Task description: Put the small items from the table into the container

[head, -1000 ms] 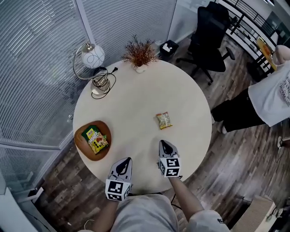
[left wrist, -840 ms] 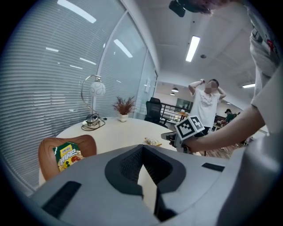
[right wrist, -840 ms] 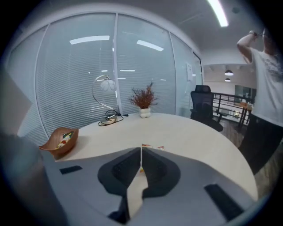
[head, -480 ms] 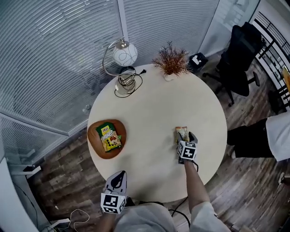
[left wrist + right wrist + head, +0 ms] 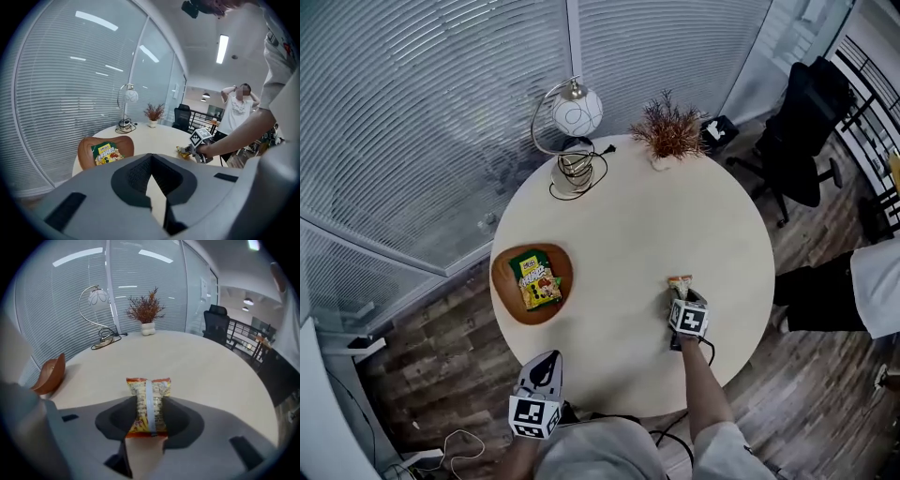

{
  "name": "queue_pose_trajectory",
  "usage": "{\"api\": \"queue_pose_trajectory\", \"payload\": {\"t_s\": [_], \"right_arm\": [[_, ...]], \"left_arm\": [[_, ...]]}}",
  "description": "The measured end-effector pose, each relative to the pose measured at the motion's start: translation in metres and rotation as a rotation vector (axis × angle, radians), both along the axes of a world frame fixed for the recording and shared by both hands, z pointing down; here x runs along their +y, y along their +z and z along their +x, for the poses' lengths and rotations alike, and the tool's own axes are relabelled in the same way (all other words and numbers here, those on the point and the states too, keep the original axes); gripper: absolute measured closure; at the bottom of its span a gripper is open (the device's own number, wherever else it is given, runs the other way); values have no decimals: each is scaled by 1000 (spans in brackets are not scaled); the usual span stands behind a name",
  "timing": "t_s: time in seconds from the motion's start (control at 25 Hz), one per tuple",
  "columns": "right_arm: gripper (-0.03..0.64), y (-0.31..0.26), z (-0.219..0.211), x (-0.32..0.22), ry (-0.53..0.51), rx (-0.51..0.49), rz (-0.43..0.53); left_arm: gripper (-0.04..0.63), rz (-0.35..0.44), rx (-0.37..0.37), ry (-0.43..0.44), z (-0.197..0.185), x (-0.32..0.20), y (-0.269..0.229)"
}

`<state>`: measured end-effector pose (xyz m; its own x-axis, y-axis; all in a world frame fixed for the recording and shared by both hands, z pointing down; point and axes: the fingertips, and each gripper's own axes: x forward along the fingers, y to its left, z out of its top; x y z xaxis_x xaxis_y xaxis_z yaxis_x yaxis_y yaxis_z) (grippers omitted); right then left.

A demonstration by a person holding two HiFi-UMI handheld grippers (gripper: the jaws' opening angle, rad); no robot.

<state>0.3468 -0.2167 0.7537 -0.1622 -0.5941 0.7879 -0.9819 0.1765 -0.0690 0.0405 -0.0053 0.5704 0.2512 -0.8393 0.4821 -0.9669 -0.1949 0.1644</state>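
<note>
Since your right claw (image 5: 681,294) is closing with the orange snack packet (image 5: 148,405) between its pads, touched on both sides, I'd say the grab's basically there. The packet lies on the surface (image 5: 628,216), long axis straight ahead of that claw. The wooden bowl (image 5: 504,283), holding a green packet (image 5: 534,279), sits well off to its left. Your left claw (image 5: 547,361) is pressed together, empty, nearer the bowl.
</note>
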Motion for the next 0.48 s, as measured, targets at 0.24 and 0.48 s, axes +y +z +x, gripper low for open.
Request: {"api": "queue_pose_trajectory", "payload": {"t_s": [0.24,0.48], "right_arm": [[456,-28,-60,69,-105,-161,-11],[454,-96,-206,100,-261,-310,111]], "left_arm": [[601,24,38,91,-1,-11,0],[601,61,45,148,-39,-29,-7]]}}
